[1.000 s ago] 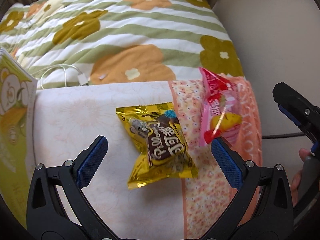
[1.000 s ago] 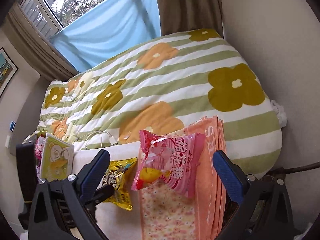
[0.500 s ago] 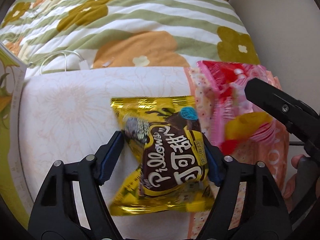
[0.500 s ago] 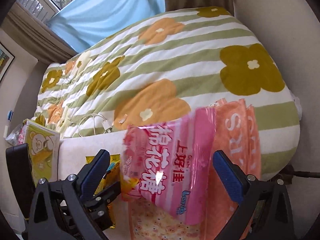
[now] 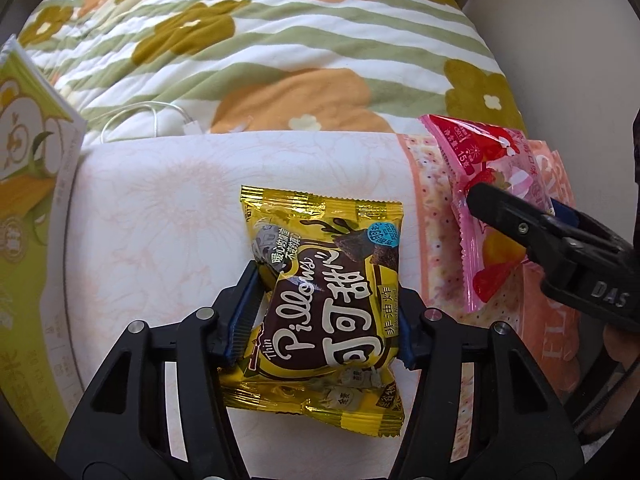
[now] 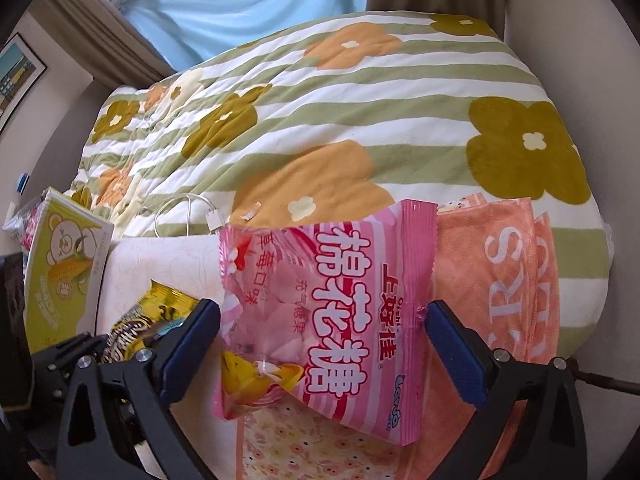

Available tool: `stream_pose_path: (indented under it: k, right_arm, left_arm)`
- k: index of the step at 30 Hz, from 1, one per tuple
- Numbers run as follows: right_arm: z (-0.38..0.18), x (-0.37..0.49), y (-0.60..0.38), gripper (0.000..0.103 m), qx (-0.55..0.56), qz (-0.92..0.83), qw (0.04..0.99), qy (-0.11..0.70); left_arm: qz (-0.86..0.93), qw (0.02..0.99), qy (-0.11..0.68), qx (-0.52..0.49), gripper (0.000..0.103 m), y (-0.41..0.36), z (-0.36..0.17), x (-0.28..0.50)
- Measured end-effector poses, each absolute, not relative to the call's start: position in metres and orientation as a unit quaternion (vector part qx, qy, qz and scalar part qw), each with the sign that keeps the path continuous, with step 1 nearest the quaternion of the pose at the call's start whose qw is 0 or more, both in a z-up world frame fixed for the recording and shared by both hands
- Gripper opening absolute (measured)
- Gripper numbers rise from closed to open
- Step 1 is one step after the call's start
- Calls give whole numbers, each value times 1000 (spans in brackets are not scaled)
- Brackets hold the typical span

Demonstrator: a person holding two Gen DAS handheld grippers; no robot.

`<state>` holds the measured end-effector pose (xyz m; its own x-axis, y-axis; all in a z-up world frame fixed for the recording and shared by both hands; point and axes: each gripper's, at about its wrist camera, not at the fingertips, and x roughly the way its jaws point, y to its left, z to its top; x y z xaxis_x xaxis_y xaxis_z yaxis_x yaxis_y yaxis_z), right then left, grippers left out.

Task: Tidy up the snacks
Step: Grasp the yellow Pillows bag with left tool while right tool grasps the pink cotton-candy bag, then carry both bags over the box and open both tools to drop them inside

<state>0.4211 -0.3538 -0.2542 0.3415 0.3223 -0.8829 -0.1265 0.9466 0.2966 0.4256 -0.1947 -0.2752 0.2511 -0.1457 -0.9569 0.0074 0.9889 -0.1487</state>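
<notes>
A yellow Pillows snack pack point(image 5: 320, 248) lies on a white floral cloth point(image 5: 160, 220). My left gripper point(image 5: 324, 320) points down over it, and its jaws are closing with both blue pads pressed into the pack's sides, which bulge. The yellow pack point(image 6: 148, 316) also shows at lower left in the right wrist view. A pink marshmallow pack point(image 6: 332, 300) lies on the patterned pink cloth point(image 6: 320, 452). My right gripper point(image 6: 322, 316) straddles it, its jaws closing and the pads at the pack's edges without squeezing it. In the left wrist view, one right finger point(image 5: 516, 220) crosses the pink pack point(image 5: 492, 184).
A green box with a bear picture point(image 5: 28, 200) stands at the left edge. A white cable and plug point(image 5: 160, 120) lie on the striped flower quilt point(image 5: 280, 40) behind the cloth. A folded orange towel point(image 6: 512, 272) lies right of the pink pack, next to the wall.
The left jaws went from wide open to clamped on the yellow pack as the gripper sank. The right gripper came down over the pink pack and its jaws narrowed slightly.
</notes>
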Motion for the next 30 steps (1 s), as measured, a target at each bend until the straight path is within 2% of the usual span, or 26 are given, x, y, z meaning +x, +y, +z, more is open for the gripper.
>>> stream_pose_path:
  k: [3, 5, 7, 18, 26, 30]
  right_arm:
    - [-256, 417, -353, 77, 91, 151, 815, 552]
    - [-255, 414, -352, 69, 100, 160, 814, 549]
    - [-253, 411, -350, 66, 100, 160, 816, 547]
    - [-193, 375, -339, 64, 94, 158, 840, 511]
    - [-118, 338, -298, 64, 82, 183, 860, 469]
    - [-93, 323, -262, 64, 70, 201, 869, 446]
  left_arm:
    - [-44, 792, 605, -62, 53, -188, -269, 421]
    - [-44, 795, 602, -64, 53, -186, -264, 417]
    - [-43, 798, 597, -64, 53, -185, -258, 414]
    - [-54, 840, 538, -51, 52, -164, -175, 383]
    - [-40, 883, 464, -55, 52, -103, -83, 349]
    - [-28, 897, 438, -58, 52, -59, -56, 331]
